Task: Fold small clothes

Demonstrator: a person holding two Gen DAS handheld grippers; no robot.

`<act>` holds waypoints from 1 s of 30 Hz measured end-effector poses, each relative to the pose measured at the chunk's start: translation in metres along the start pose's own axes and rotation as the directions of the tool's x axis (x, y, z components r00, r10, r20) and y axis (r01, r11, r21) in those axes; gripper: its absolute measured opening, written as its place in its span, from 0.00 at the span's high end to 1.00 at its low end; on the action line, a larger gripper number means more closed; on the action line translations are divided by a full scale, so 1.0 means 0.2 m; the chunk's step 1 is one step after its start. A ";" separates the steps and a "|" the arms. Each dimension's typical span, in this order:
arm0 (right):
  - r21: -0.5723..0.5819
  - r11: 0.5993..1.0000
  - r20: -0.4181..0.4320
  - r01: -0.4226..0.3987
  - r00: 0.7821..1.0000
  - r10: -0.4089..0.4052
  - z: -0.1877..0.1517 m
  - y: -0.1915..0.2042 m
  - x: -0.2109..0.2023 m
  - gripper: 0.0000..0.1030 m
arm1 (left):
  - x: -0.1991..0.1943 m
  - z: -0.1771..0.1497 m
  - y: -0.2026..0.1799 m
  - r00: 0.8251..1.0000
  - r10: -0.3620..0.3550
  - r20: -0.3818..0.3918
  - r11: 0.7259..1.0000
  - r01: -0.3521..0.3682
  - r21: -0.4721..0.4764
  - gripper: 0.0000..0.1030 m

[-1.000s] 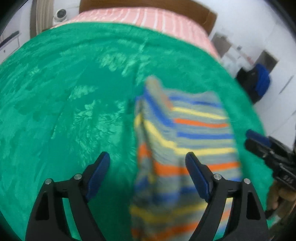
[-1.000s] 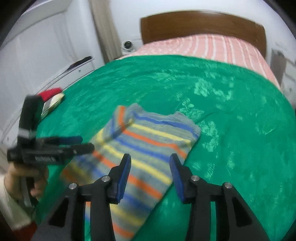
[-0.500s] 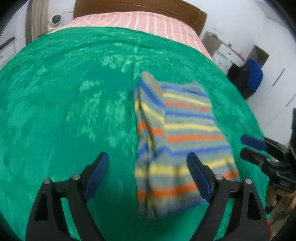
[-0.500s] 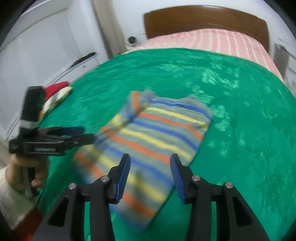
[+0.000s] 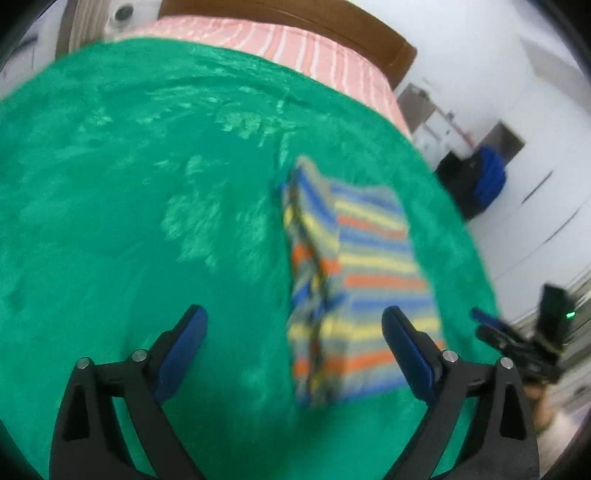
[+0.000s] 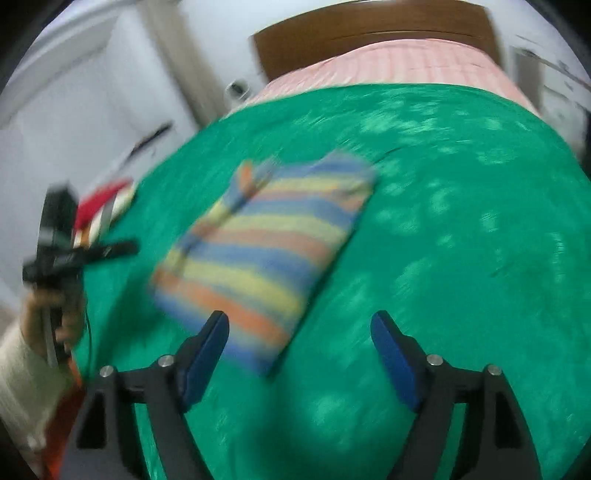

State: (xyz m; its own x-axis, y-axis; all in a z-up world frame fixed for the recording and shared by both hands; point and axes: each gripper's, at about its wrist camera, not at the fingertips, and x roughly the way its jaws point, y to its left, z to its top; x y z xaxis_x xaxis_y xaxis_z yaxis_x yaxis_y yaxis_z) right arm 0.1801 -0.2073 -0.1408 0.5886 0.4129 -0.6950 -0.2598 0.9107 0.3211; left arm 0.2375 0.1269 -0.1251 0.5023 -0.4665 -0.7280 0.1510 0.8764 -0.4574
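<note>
A small striped garment (image 5: 354,280), grey with blue, yellow and orange bands, lies folded into a rectangle on the green bedspread (image 5: 147,221). It also shows in the right wrist view (image 6: 266,251). My left gripper (image 5: 293,349) is open and empty, held above the bedspread with the garment between and beyond its fingers. My right gripper (image 6: 299,350) is open and empty, just short of the garment's near edge. Each gripper shows in the other's view: the right one at the far right (image 5: 517,343), the left one at the far left (image 6: 85,254). Both views are blurred.
A pink striped sheet (image 5: 288,44) and a brown headboard (image 6: 369,33) lie at the far end. Red and striped folded clothes (image 6: 103,206) sit at the bed's left edge. A dark blue bag (image 5: 476,181) stands by the wall right of the bed.
Both grippers have drawn back from the garment, which now lies flat and folded. My right gripper's jaws have opened much wider. The left gripper stayed open.
</note>
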 end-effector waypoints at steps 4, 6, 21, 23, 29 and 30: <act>0.210 0.972 0.019 -0.106 0.994 0.104 0.14 -0.18 0.11 0.23 | 0.29 0.14 -0.04 0.991 -0.052 -0.123 0.999 0.051 -0.016 0.07; 0.302 0.936 -0.002 -0.180 0.982 0.190 0.18 -0.23 0.25 0.23 | 0.44 0.17 -0.06 0.984 -0.029 -0.178 1.000 0.028 -0.005 0.09; -0.100 0.995 0.034 0.009 0.999 -0.006 0.29 0.44 0.35 0.77 | 0.21 0.15 -0.23 0.999 -0.009 -0.033 0.993 0.013 0.115 0.87; -0.111 0.994 0.087 -0.016 0.996 0.025 0.33 0.50 0.25 0.77 | 0.09 0.19 -0.28 1.000 -0.017 0.004 0.990 0.016 0.140 0.86; -0.052 0.997 0.072 -0.060 0.995 0.063 0.36 0.48 0.26 0.68 | 0.10 0.17 -0.21 0.994 0.106 -0.019 0.981 -0.101 0.166 0.37; -0.031 0.998 0.026 -0.058 0.998 0.058 0.33 0.45 0.31 0.61 | 0.14 0.12 -0.18 0.986 0.158 -0.045 0.976 -0.149 0.160 0.33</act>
State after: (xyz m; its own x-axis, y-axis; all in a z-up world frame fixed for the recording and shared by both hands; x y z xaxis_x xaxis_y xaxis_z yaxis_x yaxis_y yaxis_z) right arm 0.2439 -0.1007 -0.1119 0.5919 0.4650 -0.6583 -0.3167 0.8853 0.3406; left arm 0.2669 0.0848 -0.1168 0.4814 -0.3274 -0.8130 0.2092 0.9437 -0.2562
